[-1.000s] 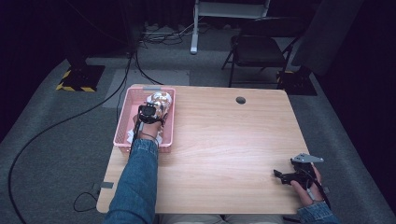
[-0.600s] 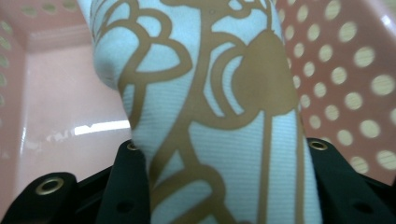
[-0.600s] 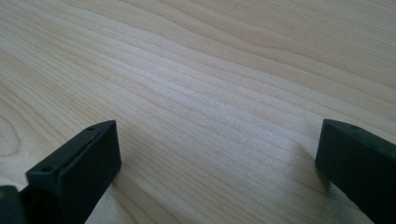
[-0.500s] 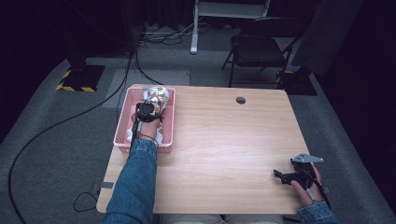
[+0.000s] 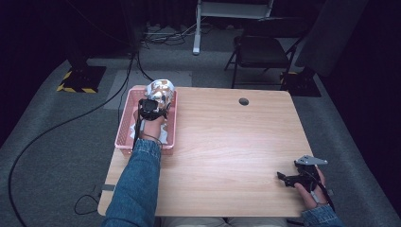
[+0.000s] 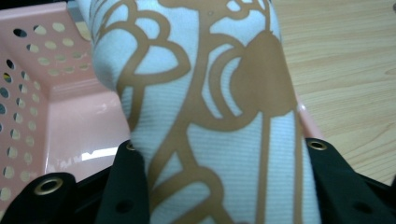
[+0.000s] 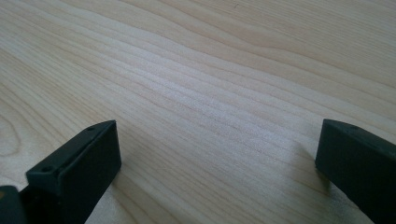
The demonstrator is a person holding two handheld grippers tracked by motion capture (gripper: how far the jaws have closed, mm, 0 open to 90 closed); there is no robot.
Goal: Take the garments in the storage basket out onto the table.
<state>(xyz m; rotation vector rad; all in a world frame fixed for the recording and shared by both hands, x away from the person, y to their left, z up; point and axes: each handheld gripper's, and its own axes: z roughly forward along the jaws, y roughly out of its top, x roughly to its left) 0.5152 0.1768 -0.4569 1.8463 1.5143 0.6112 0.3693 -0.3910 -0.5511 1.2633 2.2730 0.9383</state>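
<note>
dark studio: black curtains, floor cables (image 5: 56, 130), folding chair (image 5: 257, 47).

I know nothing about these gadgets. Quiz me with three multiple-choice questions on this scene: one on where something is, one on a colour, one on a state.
1. Where is the basket?
A. table's left edge
B. table's middle
C. on the chair

2. What colour is the cloth's pattern?
A. green
B. brown
C. red

3. How are the right hand-held gripper's jaws?
A. shut on cloth
B. shut, empty
C. open, empty

Answers: 1 A, the high view shows it there. 2 B, brown lines on white in the left gripper view. 3 C, bare table wood lies between the parted jaws.
</note>
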